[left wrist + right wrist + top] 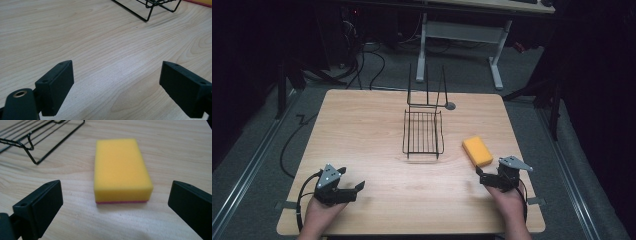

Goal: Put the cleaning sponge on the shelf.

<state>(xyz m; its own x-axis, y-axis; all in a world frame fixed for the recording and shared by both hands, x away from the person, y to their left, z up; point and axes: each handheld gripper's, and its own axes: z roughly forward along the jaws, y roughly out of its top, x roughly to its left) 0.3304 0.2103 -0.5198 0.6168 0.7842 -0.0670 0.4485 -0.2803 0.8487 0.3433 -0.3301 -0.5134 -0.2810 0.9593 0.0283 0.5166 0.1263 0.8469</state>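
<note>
Step in hand: the right gripper is lined up on the yellow rectangular sponge with a thin pink underside; I judge a pickup is about to start.
Sponge position: it lies flat on the light wooden table, toward the right side, just ahead of the right gripper and a little apart from the black wire rack at the table's middle.
Right jaws: spread wide, one to each side of the sponge's near short end, holding nothing.
Left gripper: it rests low at the near left corner, jaws spread over bare wood, well apart from the sponge.
Doing it well: ease forward until the pads flank the long sides, keep low so they catch the foam body and not just the top edge, then close gently, since foam likely squashes and can twist.
Edges: the sponge sits near the table's right edge; a push to that side could nudge it toward the drop.
Open room: bare wood stretches between sponge and rack front, and across the whole left half.
Rack caution: its upright wire back stands tall at the far side, so approaching from the near, open end looks safest.
</note>
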